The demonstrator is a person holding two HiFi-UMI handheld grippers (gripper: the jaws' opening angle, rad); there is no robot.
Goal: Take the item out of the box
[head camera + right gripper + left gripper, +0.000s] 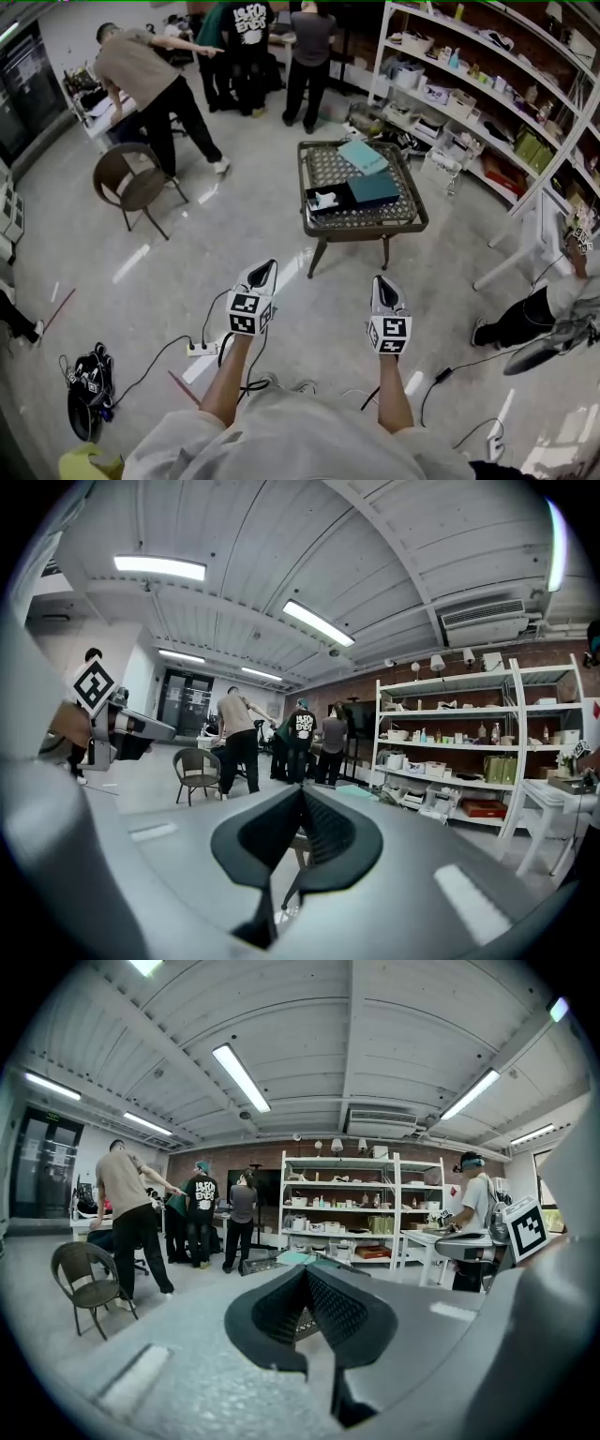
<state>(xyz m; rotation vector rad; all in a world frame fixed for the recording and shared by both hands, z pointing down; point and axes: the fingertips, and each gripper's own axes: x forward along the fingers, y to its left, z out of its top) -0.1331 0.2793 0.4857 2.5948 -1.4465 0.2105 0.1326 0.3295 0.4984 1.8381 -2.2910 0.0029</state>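
A low wicker-topped table point(405, 221) stands a few steps ahead on the floor. On it lie a pale teal lid point(363, 157), a dark teal box point(373, 188) and, against its left side, a black tray holding a white item point(327, 199). My left gripper point(269, 269) and right gripper point(381, 280) are held side by side in the air, well short of the table, both pointing at it. Each is shut with nothing between its jaws. In the left gripper view the left gripper point(305, 1271) hides most of the table; in the right gripper view the right gripper point(302, 789) does the same.
A brown round chair point(131, 183) stands at the left. Several people stand at the back, and one crouches at the right point(539, 314). White shelving point(487, 94) lines the right wall. A power strip with cables point(202, 349) and a black bag point(89, 386) lie on the floor near my feet.
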